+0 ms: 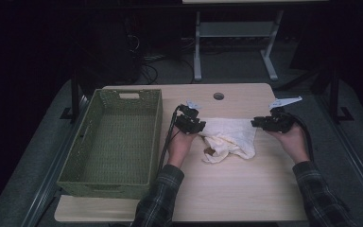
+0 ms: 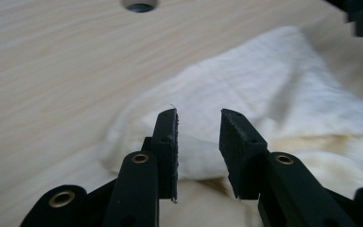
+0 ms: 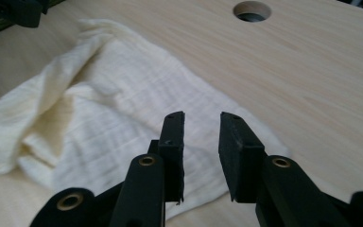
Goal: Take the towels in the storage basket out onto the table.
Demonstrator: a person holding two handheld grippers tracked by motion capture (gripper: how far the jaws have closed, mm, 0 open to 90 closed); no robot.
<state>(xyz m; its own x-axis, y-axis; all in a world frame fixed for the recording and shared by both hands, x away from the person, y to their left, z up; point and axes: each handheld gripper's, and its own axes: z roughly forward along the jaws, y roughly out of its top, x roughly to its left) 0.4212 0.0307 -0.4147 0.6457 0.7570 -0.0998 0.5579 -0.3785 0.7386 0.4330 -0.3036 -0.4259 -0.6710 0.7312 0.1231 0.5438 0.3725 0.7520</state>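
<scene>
I read this as mid-fold: left gripper (image 1: 194,124) and right gripper (image 1: 263,123) sit at the cream cloth's (image 1: 231,135) far corners on the table (image 1: 236,189), jaws parted, seemingly gripping nothing; next, regrasp another edge.

— Any lettering, label, brand or number you can read anywhere here?

— None. Nothing legible in the high view or in either gripper view.

— Not even on the cloth (image 1: 230,135) or the basket (image 1: 115,142)?

— The cloth is plain cream fabric with no tag or print showing, and the woven green basket carries no label. The wooden surface (image 1: 231,179) shows bare grain and a round hole, no marks.

— And the black jaws?

— Brass-coloured rivets and small screw holes, no writing.
</scene>
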